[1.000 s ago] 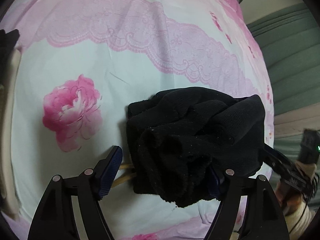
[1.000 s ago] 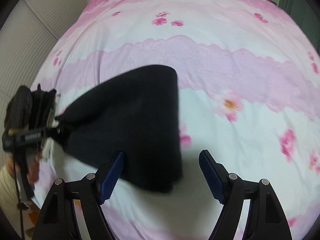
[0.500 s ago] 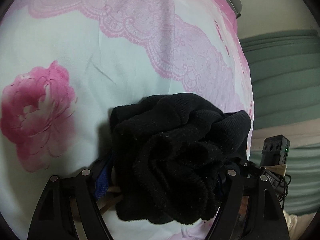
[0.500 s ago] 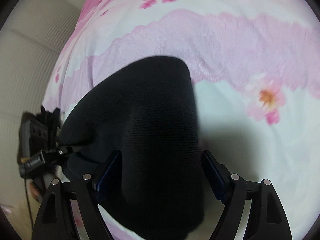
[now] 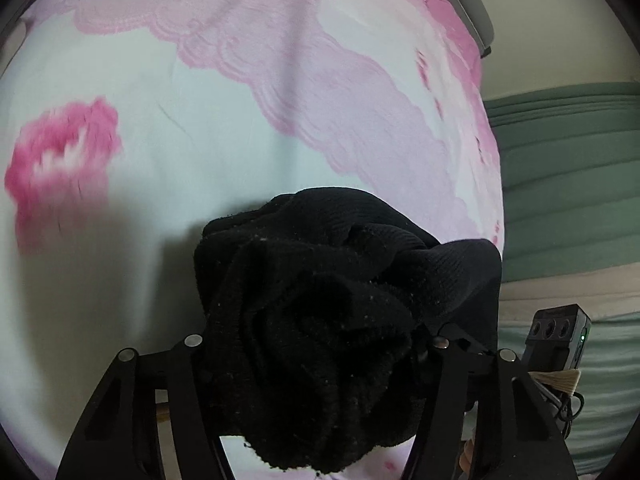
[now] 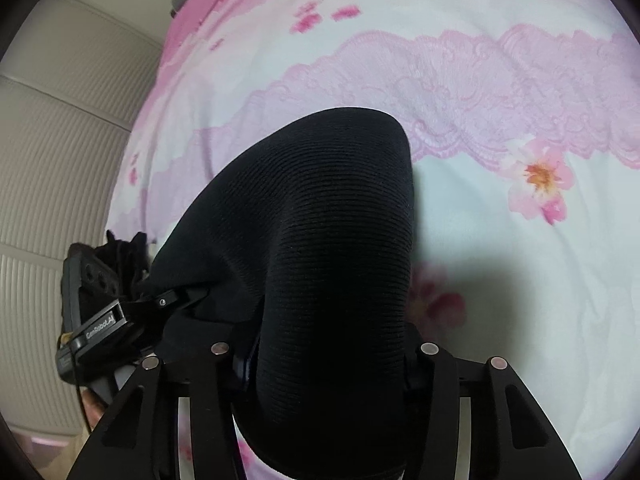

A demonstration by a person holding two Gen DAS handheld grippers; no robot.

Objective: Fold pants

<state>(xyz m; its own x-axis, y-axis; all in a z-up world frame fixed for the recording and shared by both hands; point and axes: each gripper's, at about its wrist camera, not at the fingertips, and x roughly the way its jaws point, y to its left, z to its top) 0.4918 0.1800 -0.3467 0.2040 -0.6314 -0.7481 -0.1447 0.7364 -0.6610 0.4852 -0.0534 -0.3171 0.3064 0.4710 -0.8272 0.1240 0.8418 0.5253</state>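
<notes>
The black knit pants (image 5: 320, 320) are bunched between my left gripper's (image 5: 316, 344) fingers, which are shut on the crumpled end; the pads are hidden by the cloth. In the right wrist view the pants (image 6: 312, 240) rise as a smooth folded hump between my right gripper's (image 6: 324, 356) fingers, which are shut on the fold. The left gripper (image 6: 120, 312) shows at the left of the right wrist view, holding the other end. The right gripper's body (image 5: 556, 336) shows at the right edge of the left wrist view.
The pants hang over a bed with a white and pink flowered sheet (image 5: 240, 120), (image 6: 500, 100). A green padded surface (image 5: 568, 168) lies beyond the bed's right edge. A beige ribbed wall panel (image 6: 60, 160) stands on the left.
Both grippers were open a second ago and have closed on the pants. Both ends of the cloth are now lifted off the sheet and closer to the cameras.
</notes>
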